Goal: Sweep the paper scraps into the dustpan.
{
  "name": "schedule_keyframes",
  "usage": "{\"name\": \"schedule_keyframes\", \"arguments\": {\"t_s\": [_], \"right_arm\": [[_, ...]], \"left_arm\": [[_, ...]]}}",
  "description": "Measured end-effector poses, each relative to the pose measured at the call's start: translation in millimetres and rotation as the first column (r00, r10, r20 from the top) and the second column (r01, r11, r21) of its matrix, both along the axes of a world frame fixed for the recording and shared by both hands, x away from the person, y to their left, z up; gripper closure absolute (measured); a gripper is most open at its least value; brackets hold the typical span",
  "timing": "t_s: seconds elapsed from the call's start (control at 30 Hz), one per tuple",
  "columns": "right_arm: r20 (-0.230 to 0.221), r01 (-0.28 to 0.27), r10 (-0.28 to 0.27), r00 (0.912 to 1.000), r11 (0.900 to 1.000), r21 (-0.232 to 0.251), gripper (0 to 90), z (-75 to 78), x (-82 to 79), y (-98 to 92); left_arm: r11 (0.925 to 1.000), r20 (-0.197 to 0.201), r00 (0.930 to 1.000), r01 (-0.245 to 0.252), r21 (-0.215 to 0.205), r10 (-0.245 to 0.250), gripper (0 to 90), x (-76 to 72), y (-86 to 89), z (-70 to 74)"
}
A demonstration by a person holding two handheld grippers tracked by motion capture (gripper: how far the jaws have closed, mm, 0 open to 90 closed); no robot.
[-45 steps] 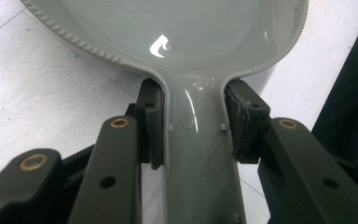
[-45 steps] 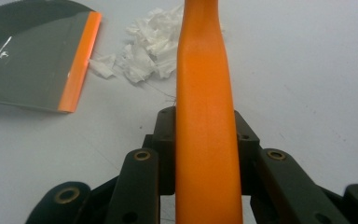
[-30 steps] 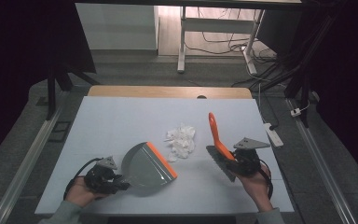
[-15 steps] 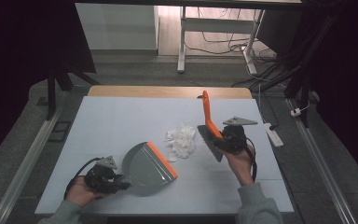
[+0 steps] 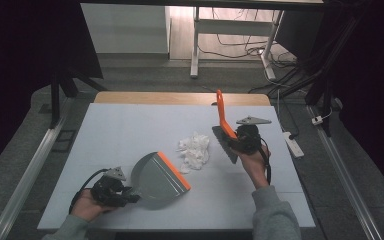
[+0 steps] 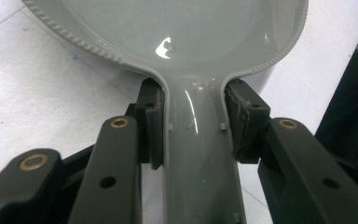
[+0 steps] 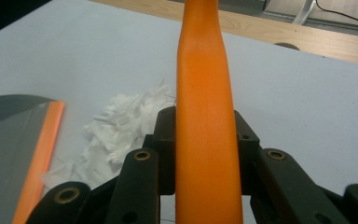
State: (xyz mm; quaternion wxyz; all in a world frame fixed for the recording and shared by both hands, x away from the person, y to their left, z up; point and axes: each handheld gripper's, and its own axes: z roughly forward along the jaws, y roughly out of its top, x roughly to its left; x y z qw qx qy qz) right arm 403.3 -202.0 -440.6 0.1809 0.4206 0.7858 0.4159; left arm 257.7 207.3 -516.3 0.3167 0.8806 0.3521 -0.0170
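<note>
Left gripper (image 5: 130, 196) pinches handle of grey plastic dustpan with orange lip (image 5: 157, 176), flat on white desk (image 5: 130, 130). Right gripper (image 5: 232, 142) clamps orange-handled brush (image 5: 222, 114), just right of crumpled white paper scraps (image 5: 195, 150).

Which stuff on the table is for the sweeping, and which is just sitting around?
For the sweeping:
- grey dustpan, clamped in the left gripper
- orange-handled brush, clamped in the right gripper
- torn white paper scraps

Just sitting around:
- white power strip beside the table
- cables on the floor
</note>
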Motion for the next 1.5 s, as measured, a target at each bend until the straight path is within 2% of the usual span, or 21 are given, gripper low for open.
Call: {"name": "schedule_keyframes", "arguments": {"t_s": [0.37, 0.57, 0.73, 0.97, 1.23, 1.37, 1.4, 1.5], "right_arm": [[-0.008, 0.013, -0.013, 0.9999, 0.998, -0.056, 70.4, -16.3, 20.9, 20.1], [0.004, 0.012, -0.012, 0.9999, 0.992, -0.125, 70.4, -23.6, 32.4, 32.1], [0.004, 0.020, -0.020, 0.9998, 0.990, -0.137, 70.4, -29.3, 41.4, 34.5], [-0.025, 0.010, -0.015, 0.9996, 0.987, -0.163, 70.4, -39.5, 58.7, 41.7], [-0.044, -0.027, 0.020, 0.9988, 0.986, -0.165, 70.4, -46.6, 63.2, 52.9], [-0.053, -0.061, 0.052, 0.9972, 0.982, -0.178, 70.4, -48.1, 59.5, 61.0], [-0.058, -0.089, 0.080, 0.9951, 0.978, -0.187, 70.4, -48.6, 56.1, 66.6], [-0.057, -0.105, 0.096, 0.9938, 0.975, -0.194, 70.4, -49.6, 52.5, 70.9]], "left_arm": [[0.9999, -0.002, 1.0000, 0.008, -0.009, -0.008, 61.5, 1.1, -0.5, -0.1], [0.9998, -0.004, 0.9999, 0.015, -0.011, -0.015, 61.5, 2.0, -1.9, -0.1], [0.9998, -0.009, 0.9999, 0.014, -0.017, -0.014, 61.5, 4.5, -2.4, -0.7], [0.9995, -0.020, 0.9996, 0.020, -0.024, -0.021, 61.5, 9.4, -3.0, -3.0], [0.9996, -0.019, 0.9997, 0.017, -0.021, -0.017, 61.5, 8.8, -4.2, -3.0], [0.9997, -0.017, 0.9997, 0.015, -0.019, -0.016, 61.5, 8.4, -5.2, -3.0], [0.9997, -0.016, 0.9998, 0.014, -0.019, -0.014, 61.6, 8.3, -5.5, -3.0], [0.9997, -0.017, 0.9998, 0.013, -0.020, -0.014, 61.5, 8.7, -5.9, -3.2]]}}
